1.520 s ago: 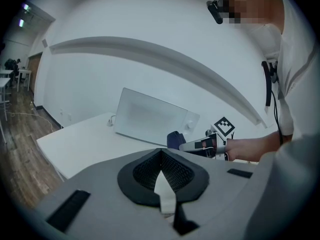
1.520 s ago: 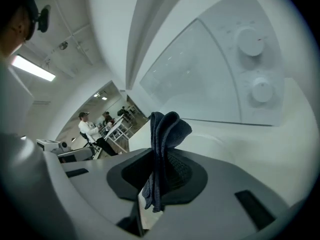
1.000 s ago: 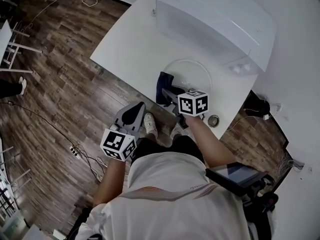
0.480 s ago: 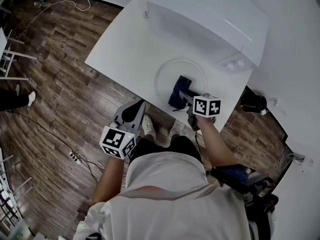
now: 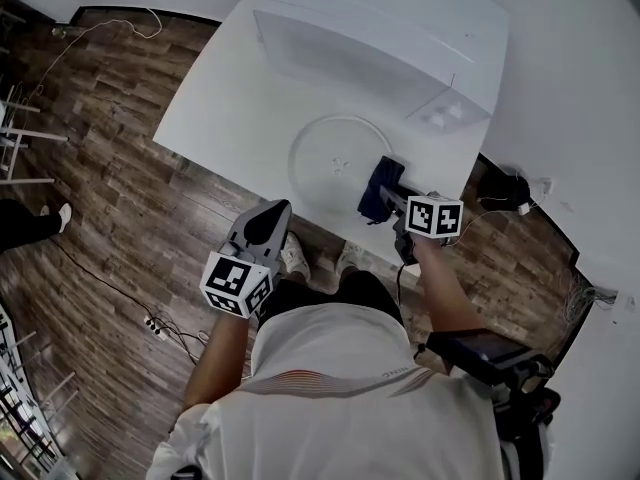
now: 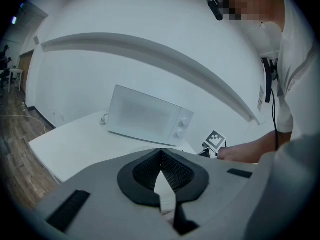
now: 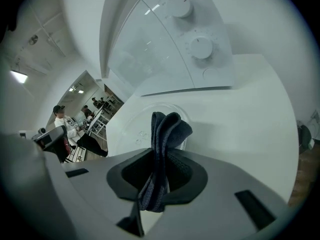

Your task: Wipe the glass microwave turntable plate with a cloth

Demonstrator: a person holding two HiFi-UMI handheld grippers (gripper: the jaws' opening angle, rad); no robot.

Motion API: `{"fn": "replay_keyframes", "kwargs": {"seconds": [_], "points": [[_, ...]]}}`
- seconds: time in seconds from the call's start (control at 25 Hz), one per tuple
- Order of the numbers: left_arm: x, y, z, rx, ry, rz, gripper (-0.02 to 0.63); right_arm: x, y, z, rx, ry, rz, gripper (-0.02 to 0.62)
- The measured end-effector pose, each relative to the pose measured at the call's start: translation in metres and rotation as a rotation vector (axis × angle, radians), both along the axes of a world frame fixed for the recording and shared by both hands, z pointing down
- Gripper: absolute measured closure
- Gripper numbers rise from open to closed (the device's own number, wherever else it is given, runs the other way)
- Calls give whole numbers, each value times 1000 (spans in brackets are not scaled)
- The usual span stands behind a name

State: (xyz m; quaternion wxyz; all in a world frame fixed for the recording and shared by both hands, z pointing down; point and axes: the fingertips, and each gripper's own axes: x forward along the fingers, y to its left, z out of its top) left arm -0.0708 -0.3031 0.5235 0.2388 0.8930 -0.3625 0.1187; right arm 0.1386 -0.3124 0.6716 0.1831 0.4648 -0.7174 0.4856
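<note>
Navy folded cloth, just the one, sits pinched tight in the right gripper, jaws clamped on its bunched middle. It hangs over the right edge of the one round clear glass turntable plate, which lies flat on the white table in front of the single white microwave. Right arm reaches forward over the table's near edge. Left gripper, jaws closed on nothing, hovers back by the person's waist above the wooden floor, pointing tableward.
</note>
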Motion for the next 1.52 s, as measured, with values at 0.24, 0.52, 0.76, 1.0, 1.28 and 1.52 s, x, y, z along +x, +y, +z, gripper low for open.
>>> {"fn": "replay_keyframes", "kwargs": {"seconds": [0.24,0.52,0.76,1.0,1.28,1.52], "points": [[19,-1,2,-2,-3,24,595,27,12,3,-7,29,16,534],[29,-1,-2,9,1,35,595,19,7,-17,55,-54,34,534],[19,-2,-14,42,16,27,596,-5,-13,-86,290,-168,64,534],[2,10,-35,93,56,55,596,-26,-10,-163,508,-131,82,534],[-32,23,-44,125,91,96,596,-44,18,-200,608,-66,139,534],[-48,29,-51,133,130,43,595,-49,43,-208,615,-53,141,534]]}}
